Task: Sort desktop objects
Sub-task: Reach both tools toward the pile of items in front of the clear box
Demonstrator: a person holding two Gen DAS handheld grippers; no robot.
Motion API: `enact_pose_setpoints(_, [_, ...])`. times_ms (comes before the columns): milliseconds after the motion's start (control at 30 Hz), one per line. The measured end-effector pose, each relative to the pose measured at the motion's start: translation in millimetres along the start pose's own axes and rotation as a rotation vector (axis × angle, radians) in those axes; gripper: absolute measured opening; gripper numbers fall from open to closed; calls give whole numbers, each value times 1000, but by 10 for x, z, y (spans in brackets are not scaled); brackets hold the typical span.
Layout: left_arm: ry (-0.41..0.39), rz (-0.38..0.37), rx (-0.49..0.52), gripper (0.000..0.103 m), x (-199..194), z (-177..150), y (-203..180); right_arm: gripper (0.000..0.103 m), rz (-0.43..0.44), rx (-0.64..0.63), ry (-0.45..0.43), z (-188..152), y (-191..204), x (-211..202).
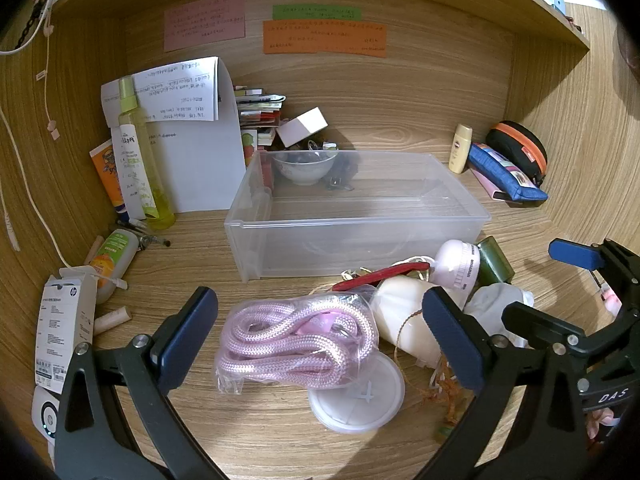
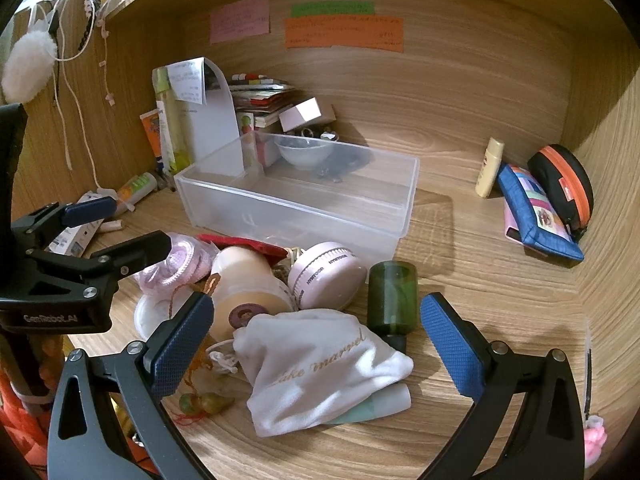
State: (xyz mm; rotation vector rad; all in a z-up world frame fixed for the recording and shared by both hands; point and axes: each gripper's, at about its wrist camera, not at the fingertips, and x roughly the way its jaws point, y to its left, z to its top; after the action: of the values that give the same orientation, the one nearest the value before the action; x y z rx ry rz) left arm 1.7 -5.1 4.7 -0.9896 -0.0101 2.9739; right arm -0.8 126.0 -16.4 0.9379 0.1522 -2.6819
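A clear plastic bin (image 1: 356, 236) (image 2: 304, 204) stands mid-desk, nothing inside it. In front lies a heap: a bagged pink rope (image 1: 296, 340), a white round lid (image 1: 360, 396), a cream bottle (image 2: 244, 288), a pink round device (image 2: 326, 278), a green jar (image 2: 392, 298) and a white drawstring pouch (image 2: 324, 364). My left gripper (image 1: 320, 340) is open, its fingers either side of the rope bag, just above it. My right gripper (image 2: 316, 348) is open, straddling the white pouch. Each gripper also shows in the other's view.
A white bowl (image 1: 306, 168) and clutter sit behind the bin. Bottles and papers (image 1: 136, 152) stand at the back left. A yellow bottle (image 1: 460, 148), blue pouch (image 1: 506, 176) and black-orange case (image 1: 520, 148) lie at the right. A white HP box (image 1: 66, 328) lies at the left.
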Motion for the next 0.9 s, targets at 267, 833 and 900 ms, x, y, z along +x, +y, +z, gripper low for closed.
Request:
enact_pose_setpoints(267, [-9, 0, 4, 103, -19, 13, -24, 103, 12, -5, -6, 0, 23, -24])
enact_pose_setpoints(833, [-32, -13, 29, 103, -204, -56, 159, 103, -64, -54, -78, -3, 23, -212])
enact_pose_setpoints(900, [-26, -22, 21, 103, -225, -94, 222, 103, -87, -71, -91, -20, 12, -240])
